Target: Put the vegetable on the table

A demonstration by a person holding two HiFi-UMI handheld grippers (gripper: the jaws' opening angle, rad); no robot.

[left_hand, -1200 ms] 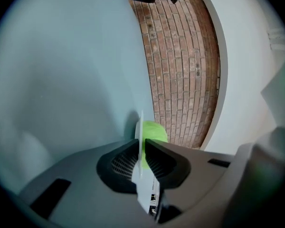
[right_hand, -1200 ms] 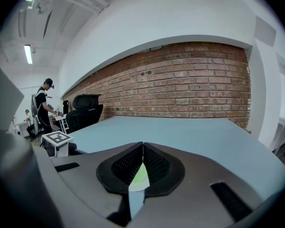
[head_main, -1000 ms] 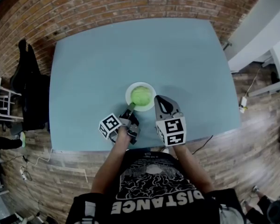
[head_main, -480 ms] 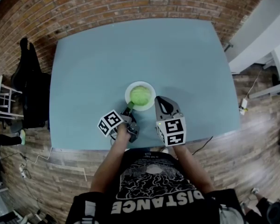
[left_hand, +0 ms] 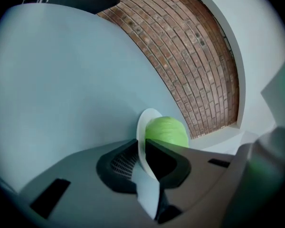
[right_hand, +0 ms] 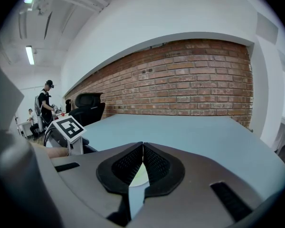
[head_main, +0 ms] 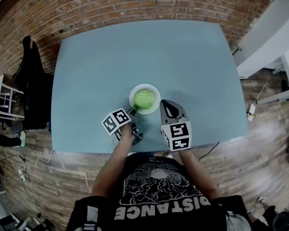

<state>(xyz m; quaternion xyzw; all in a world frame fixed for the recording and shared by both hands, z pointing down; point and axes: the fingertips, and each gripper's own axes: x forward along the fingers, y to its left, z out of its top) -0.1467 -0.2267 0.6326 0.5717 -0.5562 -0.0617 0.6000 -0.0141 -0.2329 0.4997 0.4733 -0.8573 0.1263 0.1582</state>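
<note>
A round green vegetable (head_main: 145,98) lies on a small white plate (head_main: 135,91) near the front of the blue-grey table (head_main: 96,66). My left gripper (head_main: 133,112) is shut on the plate's near-left rim. In the left gripper view the rim (left_hand: 143,127) runs between the closed jaws of the left gripper (left_hand: 142,148), with the vegetable (left_hand: 167,132) just beyond. My right gripper (head_main: 164,103) hovers beside the plate's right edge. The right gripper (right_hand: 143,148) is shut with nothing in it, and a sliver of plate (right_hand: 139,175) shows below the jaws.
The table's front edge (head_main: 149,150) lies right under both hands. A black office chair (head_main: 31,81) stands left of the table and a brick wall (head_main: 135,4) behind it. White furniture (head_main: 274,32) stands at the right. A person (right_hand: 46,101) stands far off.
The left gripper's marker cube has shifted slightly up and right, still holding the plate rim. Plate, vegetable and right gripper stay about where they were.
</note>
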